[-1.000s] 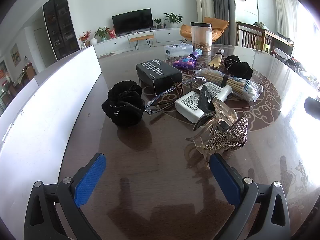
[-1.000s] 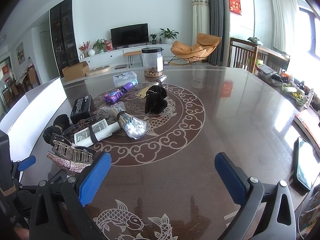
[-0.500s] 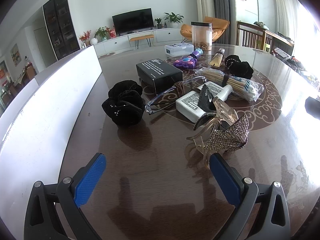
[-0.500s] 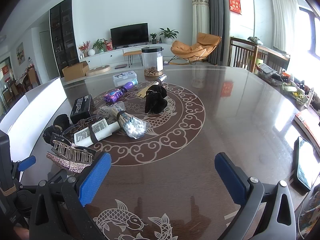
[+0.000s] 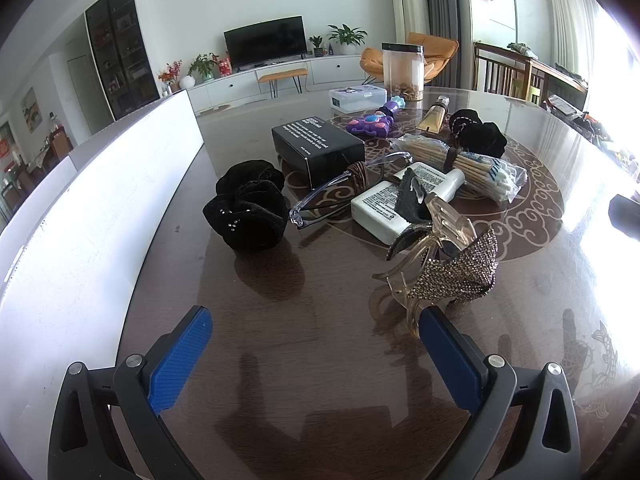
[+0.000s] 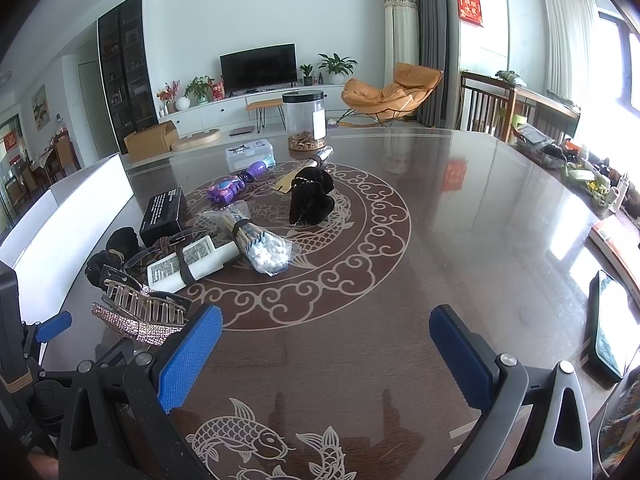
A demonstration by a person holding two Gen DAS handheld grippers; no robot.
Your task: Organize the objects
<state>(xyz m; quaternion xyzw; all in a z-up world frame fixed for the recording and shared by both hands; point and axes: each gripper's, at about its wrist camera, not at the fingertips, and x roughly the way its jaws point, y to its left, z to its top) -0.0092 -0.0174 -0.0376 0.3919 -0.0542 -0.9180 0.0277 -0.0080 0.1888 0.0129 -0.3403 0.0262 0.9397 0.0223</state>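
Black velvet scrunchies (image 5: 246,210), two counted.

Bare table (image 5: 304,368) between the spread jaws of the left gripper (image 5: 316,350); clear lane ahead up to the black scrunchie (image 5: 246,210). Clear hair claw (image 5: 416,276) and rhinestone bow (image 5: 460,272) crowd its right finger. White board (image 5: 80,216) walls the left. Right gripper (image 6: 326,340) faces wide open tabletop; phone (image 6: 610,330) lies far right.

Phone (image 6: 610,326) cut off at right edge.
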